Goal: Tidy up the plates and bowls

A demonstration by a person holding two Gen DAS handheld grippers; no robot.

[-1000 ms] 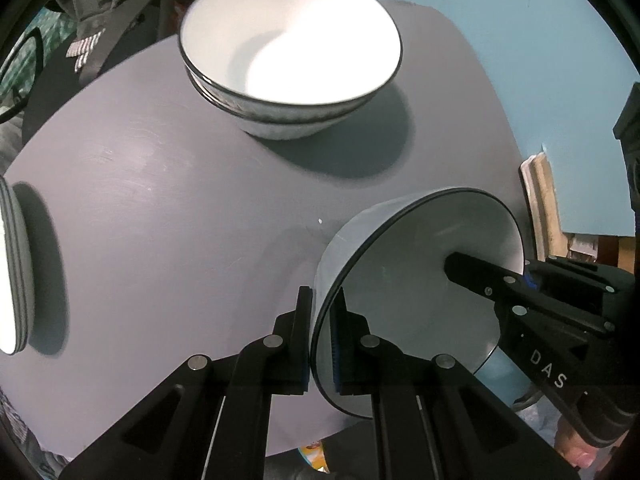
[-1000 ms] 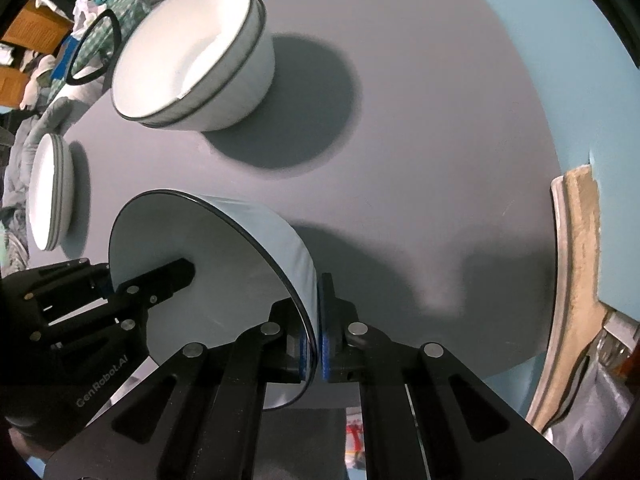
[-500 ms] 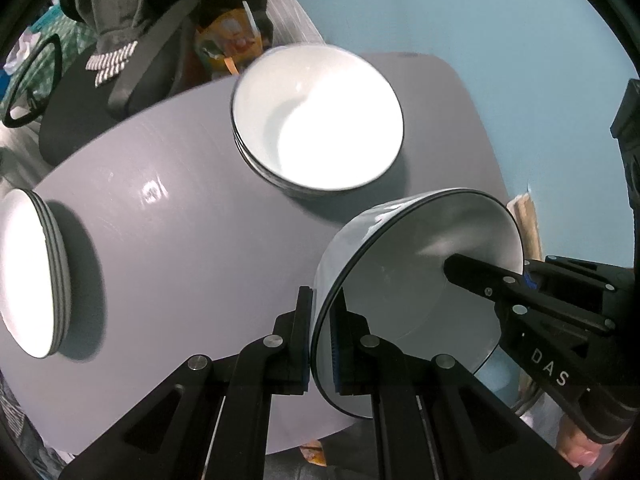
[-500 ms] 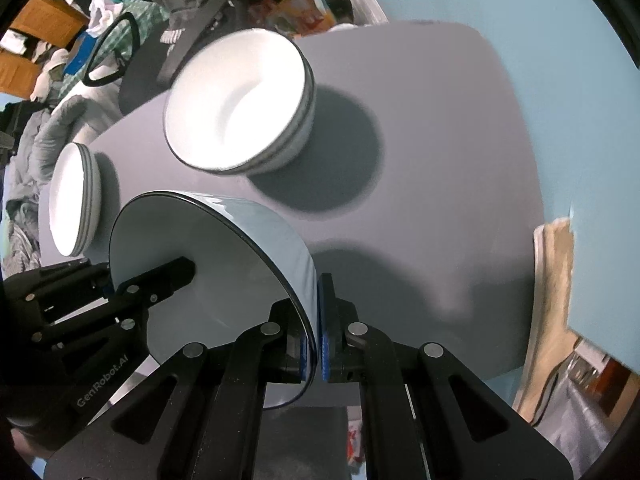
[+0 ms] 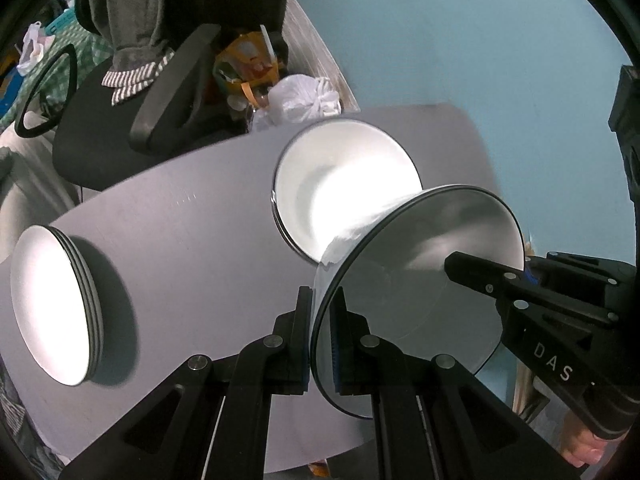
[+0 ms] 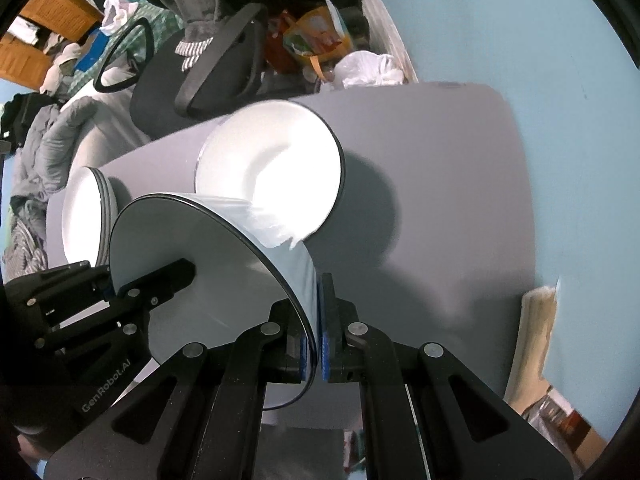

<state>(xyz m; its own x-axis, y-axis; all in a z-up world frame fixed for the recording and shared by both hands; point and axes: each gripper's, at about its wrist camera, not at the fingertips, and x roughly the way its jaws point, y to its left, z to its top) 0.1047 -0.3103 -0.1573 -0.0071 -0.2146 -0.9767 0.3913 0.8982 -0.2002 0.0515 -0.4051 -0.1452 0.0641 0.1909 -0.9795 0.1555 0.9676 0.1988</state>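
Broad, matte grey tabletop (image 5: 192, 248) with rounded corners below everything. Near its far edge, a stack of glossy white, dark-rimmed ceramic bowls (image 5: 344, 184), taken here as the landmark. To the left of that stack, a low pile of white, dark-edged plates (image 5: 52, 304), well apart from it. Nearest the cameras, a single white, dark-rimmed bowl (image 6: 192, 280), tipped on its side in the air just in front of the stack. Left tool (image 5: 322, 340) clenched on one side of its rim, right tool (image 6: 314, 344) clenched on the opposite side. Apparently mid-carry toward the stack; next, probably levelling over it, lowering gently, then releasing.
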